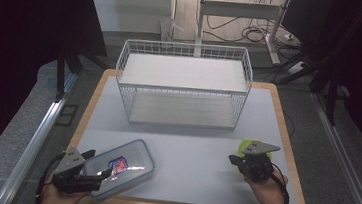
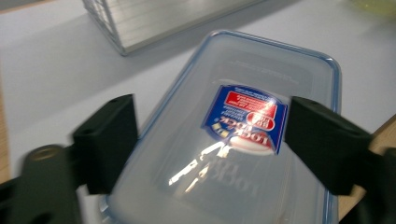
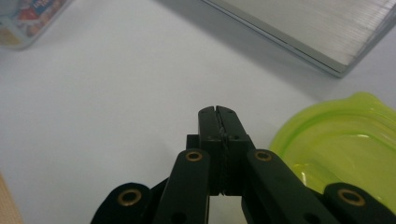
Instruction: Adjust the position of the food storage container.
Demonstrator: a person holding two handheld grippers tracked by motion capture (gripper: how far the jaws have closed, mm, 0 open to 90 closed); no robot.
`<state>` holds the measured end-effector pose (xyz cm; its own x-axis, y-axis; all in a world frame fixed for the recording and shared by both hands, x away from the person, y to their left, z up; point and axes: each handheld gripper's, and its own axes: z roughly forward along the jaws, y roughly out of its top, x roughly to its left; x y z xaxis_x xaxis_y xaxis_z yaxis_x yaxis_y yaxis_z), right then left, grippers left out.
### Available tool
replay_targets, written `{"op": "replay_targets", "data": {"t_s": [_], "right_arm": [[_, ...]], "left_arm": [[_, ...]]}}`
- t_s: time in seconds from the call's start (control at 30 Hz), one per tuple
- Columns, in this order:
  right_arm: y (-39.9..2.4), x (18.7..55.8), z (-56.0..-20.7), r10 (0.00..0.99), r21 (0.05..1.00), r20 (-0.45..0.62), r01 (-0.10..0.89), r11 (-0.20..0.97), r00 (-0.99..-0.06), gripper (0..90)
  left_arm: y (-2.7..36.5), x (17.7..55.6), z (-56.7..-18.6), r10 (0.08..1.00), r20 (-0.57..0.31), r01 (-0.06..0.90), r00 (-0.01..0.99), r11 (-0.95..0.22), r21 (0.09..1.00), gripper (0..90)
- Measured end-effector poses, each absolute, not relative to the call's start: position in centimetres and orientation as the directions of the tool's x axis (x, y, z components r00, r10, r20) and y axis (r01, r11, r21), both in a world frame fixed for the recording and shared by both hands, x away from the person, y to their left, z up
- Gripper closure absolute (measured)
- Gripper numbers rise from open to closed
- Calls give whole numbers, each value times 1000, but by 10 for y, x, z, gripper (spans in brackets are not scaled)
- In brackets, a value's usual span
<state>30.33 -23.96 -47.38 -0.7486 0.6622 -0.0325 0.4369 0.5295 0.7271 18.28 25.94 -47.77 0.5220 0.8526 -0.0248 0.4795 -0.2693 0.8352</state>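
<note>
Here, the left tool (image 2: 210,144) straddles a clear box (image 1: 121,169) at the bench's (image 1: 185,137) seven o'clock, jaws apart, not pressing; its red-and-blue sticker (image 2: 246,117) reads "LOCK". At four o'clock, the right tool (image 3: 219,116) is pinched closed, empty, beside a green lid (image 3: 345,144).

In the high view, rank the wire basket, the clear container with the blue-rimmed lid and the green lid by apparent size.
1. Wire basket, clearly the largest.
2. Clear container, mid-sized, though it lies nearer the camera.
3. Green lid, smallest as seen; the right gripper hides most of it, so its true extent is unsure.
</note>
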Motion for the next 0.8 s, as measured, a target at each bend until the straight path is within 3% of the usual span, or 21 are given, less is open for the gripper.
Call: {"op": "replay_targets", "data": {"t_s": [0.07, 0.1, 0.13, 0.33, 0.43, 0.63, 0.8], "right_arm": [[-237, 301, -473, 656, 730, -31, 432, 530, -754, 898], [-236, 301, -474, 654, 732, -30, 429, 529, -756, 898], [-235, 300, -474, 649, 733, -28, 425, 531, -761, 898], [-226, 295, -475, 632, 739, -19, 415, 531, -774, 898], [-221, 293, -475, 621, 741, -13, 409, 532, -784, 898], [-216, 291, -478, 609, 742, 3, 410, 530, -793, 896], [-208, 290, -480, 592, 743, 25, 411, 528, -806, 886]], "left_arm": [[269, 177, -477, 860, -17, 477, 511, -267, 837, 392], [277, 172, -478, 868, -17, 484, 497, -261, 835, 392], [280, 171, -479, 873, -16, 488, 487, -257, 834, 479], [305, 158, -488, 922, -16, 550, 388, -218, 806, 786], [318, 153, -497, 943, -30, 604, 331, -187, 775, 877], [320, 156, -512, 936, -89, 674, 341, -178, 717, 900], [305, 163, -518, 921, -80, 697, 381, -229, 680, 900]]}}
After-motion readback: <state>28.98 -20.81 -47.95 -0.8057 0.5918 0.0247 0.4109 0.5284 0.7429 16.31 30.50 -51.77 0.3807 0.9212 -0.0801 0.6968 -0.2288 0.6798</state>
